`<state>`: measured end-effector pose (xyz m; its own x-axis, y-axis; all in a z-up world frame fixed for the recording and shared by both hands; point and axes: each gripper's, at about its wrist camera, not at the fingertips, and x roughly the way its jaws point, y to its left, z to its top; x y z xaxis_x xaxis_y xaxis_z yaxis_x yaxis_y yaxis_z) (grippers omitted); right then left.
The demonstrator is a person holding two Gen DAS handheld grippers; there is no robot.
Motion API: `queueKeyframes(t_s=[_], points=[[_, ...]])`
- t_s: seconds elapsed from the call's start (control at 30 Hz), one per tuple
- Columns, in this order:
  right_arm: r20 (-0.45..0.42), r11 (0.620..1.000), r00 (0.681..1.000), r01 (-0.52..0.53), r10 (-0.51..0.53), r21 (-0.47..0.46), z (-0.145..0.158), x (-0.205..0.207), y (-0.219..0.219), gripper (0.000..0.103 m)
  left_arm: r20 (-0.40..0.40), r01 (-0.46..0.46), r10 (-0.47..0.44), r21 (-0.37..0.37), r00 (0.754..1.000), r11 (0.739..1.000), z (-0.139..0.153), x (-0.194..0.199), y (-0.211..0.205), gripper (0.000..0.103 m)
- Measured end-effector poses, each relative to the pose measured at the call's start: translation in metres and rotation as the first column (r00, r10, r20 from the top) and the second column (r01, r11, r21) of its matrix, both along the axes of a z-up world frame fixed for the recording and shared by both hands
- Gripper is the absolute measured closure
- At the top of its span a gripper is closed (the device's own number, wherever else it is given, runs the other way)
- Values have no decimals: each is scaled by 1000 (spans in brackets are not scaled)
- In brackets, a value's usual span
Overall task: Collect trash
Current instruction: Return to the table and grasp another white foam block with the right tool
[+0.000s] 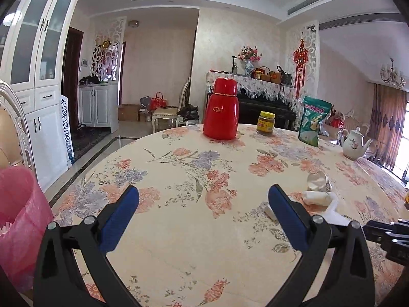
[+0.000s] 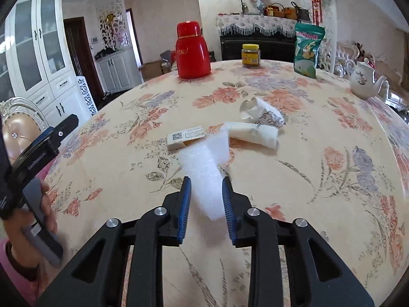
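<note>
Gripping a white bubble-wrap strip (image 2: 204, 179) between its jaws, the right gripper (image 2: 206, 179) hovers over the table's (image 2: 319, 179) near edge. The left gripper (image 1: 203, 192) hangs released; a small cardboard box (image 2: 186, 137), crumpled white wrappers (image 2: 253, 131) mid-table await the pink-lined bin (image 1: 18, 220) off its left edge.

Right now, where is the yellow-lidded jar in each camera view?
Left wrist: yellow-lidded jar stands upper centre-right, at the table's far edge.
Right wrist: jar stands upper centre, far edge.
Shared landmark: red thermos just left of it in both.
</note>
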<state>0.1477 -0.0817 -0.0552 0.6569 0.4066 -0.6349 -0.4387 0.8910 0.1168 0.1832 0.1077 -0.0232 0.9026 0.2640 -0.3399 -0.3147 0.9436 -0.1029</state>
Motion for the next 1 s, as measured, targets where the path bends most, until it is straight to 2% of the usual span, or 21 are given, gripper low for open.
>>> queueKeyframes(t_s=[0.07, 0.13, 0.23, 0.33, 0.4, 0.47, 0.5, 0.7, 0.87, 1.0], points=[[11, 1000, 1000, 0, 0, -7, 1, 2, 2, 41, -4, 2, -2, 5, 1000, 1000, 0, 0, -1, 5], [26, 1000, 1000, -12, 12, -10, 2, 6, 10, 36, -13, 5, -5, 18, 1000, 1000, -1, 0, -2, 5], [25, 998, 999, -20, 21, -59, -4, 21, 26, 36, -20, 13, -12, 40, 1000, 999, -4, 2, -6, 5], [-17, 997, 1000, -10, 9, -78, -18, 39, 30, 37, -34, 32, -30, 59, 999, 998, -5, 4, -12, 5], [-43, 998, 999, -6, 4, -60, -25, 42, 27, 45, -37, 44, -41, 73, 998, 996, -6, 5, -15, 5], [-54, 998, 999, -14, 11, -54, -31, 41, 25, 66, -40, 56, -53, 78, 998, 995, -6, 6, -17, 5], [-67, 999, 998, -19, 16, -48, -33, 41, 24, 67, -43, 61, -58, 80, 997, 995, -6, 6, -17, 5], [13, 999, 999, 29, -30, 24, -22, 30, 8, 70, -56, 84, -79, 94, 995, 992, -6, 10, -21, 5], [17, 975, 977, 210, -212, 68, -19, 34, -18, 70, -90, 117, -109, 91, 990, 989, -8, 18, -28, 5], [7, 960, 964, 266, -267, 83, -20, 39, -29, 70, -167, 201, -184, 92, 969, 975, -11, 39, -44, 5]])
